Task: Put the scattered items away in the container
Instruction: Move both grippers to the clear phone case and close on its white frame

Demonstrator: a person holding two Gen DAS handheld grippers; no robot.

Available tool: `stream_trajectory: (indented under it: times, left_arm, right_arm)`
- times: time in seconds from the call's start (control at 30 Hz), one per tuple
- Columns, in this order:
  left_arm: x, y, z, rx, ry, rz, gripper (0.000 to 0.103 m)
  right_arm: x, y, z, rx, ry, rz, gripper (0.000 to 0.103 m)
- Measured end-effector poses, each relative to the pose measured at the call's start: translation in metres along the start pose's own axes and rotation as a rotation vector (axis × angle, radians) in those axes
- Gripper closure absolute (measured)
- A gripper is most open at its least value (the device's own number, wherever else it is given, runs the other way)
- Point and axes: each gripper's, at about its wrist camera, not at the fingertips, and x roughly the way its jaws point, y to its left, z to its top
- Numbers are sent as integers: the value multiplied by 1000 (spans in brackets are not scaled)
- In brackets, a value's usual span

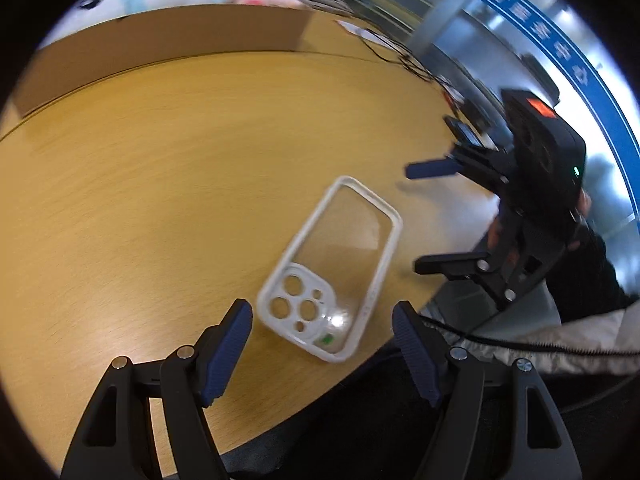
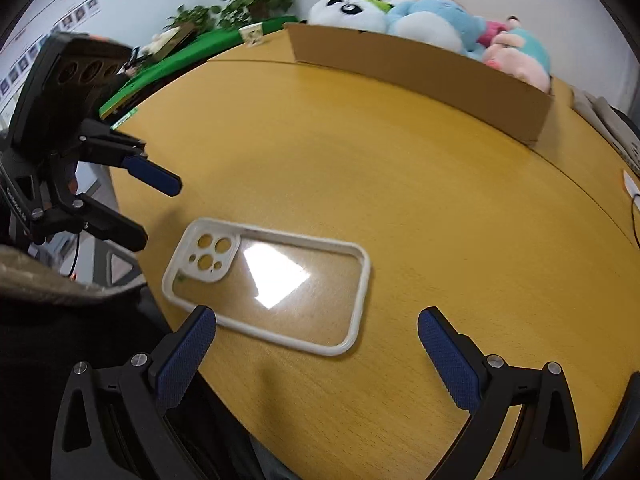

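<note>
Your phone case lies flat near the worktop's near edge, camera end pointing left; bare worktop beyond reaches the cardboard box. Left tool and right tool both stand apart, empty.

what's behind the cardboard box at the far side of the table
Plush toys sit behind the cardboard box: a white panda, a light blue one and a pink and teal one. The box wall covers their lower parts, and its inside is not visible.
</note>
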Motion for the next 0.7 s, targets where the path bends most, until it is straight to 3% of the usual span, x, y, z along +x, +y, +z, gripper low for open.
stream_trajectory:
  times: [0.13,0.27,0.37,0.47,0.53,0.57,0.6,0.7]
  left_arm:
    - [16,-4,3,6,13,44,31]
    - [18,13,6,-85,28,82,31]
    - [15,21,6,-132,37,105,32]
    - [18,15,9,-114,59,128,48]
    - [22,9,13,-90,77,146,85]
    - [24,9,14,-89,84,158,93]
    - [24,11,15,-91,87,161,92]
    - [20,14,15,-89,88,172,92]
  right_arm:
    - [12,1,-5,15,31,24,2]
    - [22,4,-8,51,45,34,10]
    - [19,-4,-7,118,19,-4,10]
    - [21,-15,-6,183,18,-29,20]
    - [20,-15,-4,168,18,-42,29]
    - [20,-13,-2,156,25,-37,41]
    - [21,-11,-1,148,30,-26,52]
    - [24,-6,3,116,40,-64,66]
